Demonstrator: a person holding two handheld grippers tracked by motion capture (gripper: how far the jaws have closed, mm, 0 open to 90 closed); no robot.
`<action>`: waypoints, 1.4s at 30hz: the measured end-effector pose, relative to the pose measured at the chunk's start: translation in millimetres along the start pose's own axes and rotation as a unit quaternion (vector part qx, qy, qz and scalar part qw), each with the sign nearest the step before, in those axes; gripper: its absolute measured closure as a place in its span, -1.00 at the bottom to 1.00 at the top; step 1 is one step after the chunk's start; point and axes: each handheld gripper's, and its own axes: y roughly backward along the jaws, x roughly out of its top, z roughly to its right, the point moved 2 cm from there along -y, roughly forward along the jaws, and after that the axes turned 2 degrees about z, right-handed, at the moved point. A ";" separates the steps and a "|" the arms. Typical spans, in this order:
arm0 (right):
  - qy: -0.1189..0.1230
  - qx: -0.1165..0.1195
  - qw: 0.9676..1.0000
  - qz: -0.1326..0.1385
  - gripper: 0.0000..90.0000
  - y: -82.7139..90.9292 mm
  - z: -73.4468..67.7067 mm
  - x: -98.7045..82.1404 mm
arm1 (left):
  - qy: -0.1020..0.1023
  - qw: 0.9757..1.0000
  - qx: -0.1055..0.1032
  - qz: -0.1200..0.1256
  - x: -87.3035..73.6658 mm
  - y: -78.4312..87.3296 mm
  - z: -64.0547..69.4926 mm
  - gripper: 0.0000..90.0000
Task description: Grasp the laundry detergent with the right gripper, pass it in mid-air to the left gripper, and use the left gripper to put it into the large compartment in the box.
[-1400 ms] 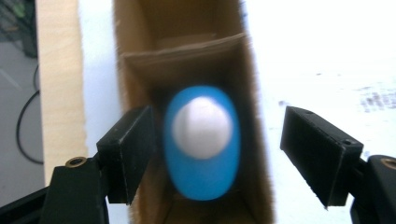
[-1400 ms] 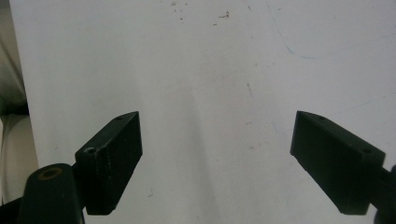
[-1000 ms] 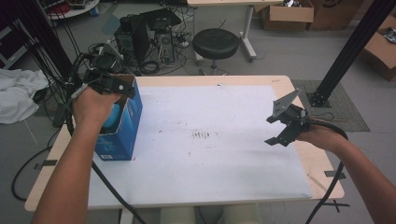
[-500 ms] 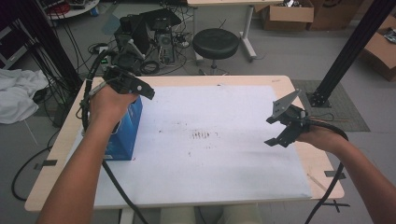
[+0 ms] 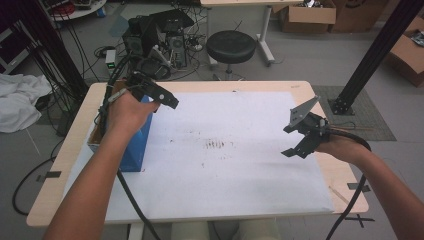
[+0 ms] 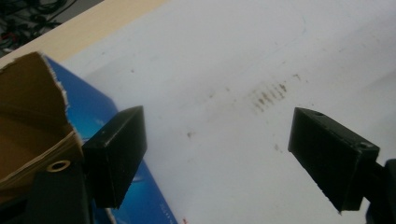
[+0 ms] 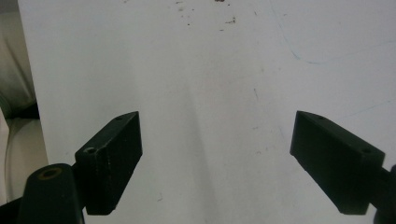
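An open-topped blue box (image 5: 134,146) stands at the left of the white sheet (image 5: 225,175) that covers the table. My left gripper (image 5: 168,100) hovers over the box's far right corner and points at the sheet. Its jaws have just been opening and nothing is between them. In the left gripper view the left gripper (image 6: 217,154) stands wide open, with the blue box (image 6: 100,114) and its brown torn flap (image 6: 28,102) at the left. My right gripper (image 5: 291,141) is held above the sheet's right side. In its own view the right gripper (image 7: 217,158) is open over bare paper.
A patch of dark smudges (image 5: 217,145) marks the sheet's middle. The wooden table edge (image 5: 65,165) shows around the paper. Behind the table are a black stool (image 5: 231,46), computer gear with cables (image 5: 160,35), a black post (image 5: 372,55) and white cloth (image 5: 20,105).
My left hand has moved from over the blue box toward the far right, off its top, and its jaws have spread wider. The right gripper has stayed where it was.
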 end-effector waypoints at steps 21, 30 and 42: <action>-0.003 0.002 1.000 0.002 -0.63 -1.6 0.7 4.4 | -0.127 0.989 -0.071 -0.008 19.9 -37.9 56.2 -0.56; -0.008 0.002 1.000 0.001 -0.63 -5.4 3.3 7.2 | -0.166 0.982 -0.089 -0.033 20.4 -57.1 60.1 -0.56; -0.014 0.006 1.000 -0.006 -0.63 -10.5 5.4 8.7 | -0.244 0.960 -0.117 -0.069 15.2 -80.5 81.1 -0.55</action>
